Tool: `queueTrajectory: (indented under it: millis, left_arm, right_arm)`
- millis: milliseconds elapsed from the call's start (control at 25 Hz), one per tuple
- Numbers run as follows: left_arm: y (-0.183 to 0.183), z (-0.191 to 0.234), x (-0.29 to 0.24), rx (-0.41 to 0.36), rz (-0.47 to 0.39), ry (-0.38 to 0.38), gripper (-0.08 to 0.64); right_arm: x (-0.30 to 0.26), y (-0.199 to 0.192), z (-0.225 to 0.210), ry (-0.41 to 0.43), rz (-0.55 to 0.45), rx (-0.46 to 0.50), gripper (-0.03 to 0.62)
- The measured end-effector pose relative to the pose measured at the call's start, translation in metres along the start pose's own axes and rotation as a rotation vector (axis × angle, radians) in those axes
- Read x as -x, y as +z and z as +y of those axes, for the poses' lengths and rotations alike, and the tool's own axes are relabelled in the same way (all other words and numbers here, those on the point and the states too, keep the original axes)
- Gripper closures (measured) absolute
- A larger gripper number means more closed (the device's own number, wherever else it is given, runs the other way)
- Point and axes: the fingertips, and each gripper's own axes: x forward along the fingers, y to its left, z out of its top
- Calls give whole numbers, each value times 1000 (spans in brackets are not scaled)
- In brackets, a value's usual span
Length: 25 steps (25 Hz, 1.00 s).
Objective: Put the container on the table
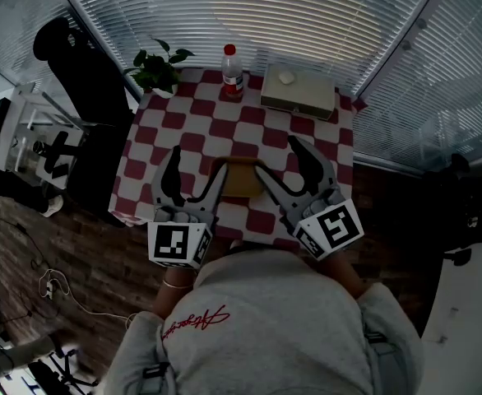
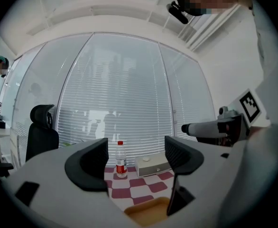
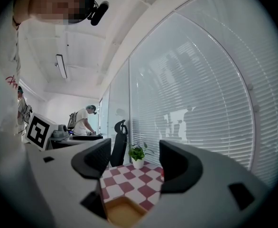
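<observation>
Head view showed the tan container [image 1: 241, 179] between left gripper [image 1: 196, 167] and right gripper [image 1: 278, 159], equally near both. Both jaw pairs stood apart, clamping nothing.

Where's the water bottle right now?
Head view: the bottle stands at the far edge of the checkered table, between the potted plant at left and the white box at right.

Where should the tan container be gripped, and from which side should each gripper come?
Take the tan container by its two side walls, the left gripper coming from the left and the right gripper from the right. It is a shallow tray, open on top, so one jaw inside and one outside each wall would probably hold best. Both grippers' jaws now stand apart.
</observation>
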Motion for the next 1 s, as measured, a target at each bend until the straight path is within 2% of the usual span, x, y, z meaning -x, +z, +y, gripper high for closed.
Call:
queueTrajectory:
  millis: [600,1000]
  left_arm:
    - [32,1,0,10,-68,-14,198]
    - [36,0,2,23,-78,-37,198]
  right_arm:
    - [1,23,-1,-2,-50,5,281]
    - [2,30,1,7,-76,0,289]
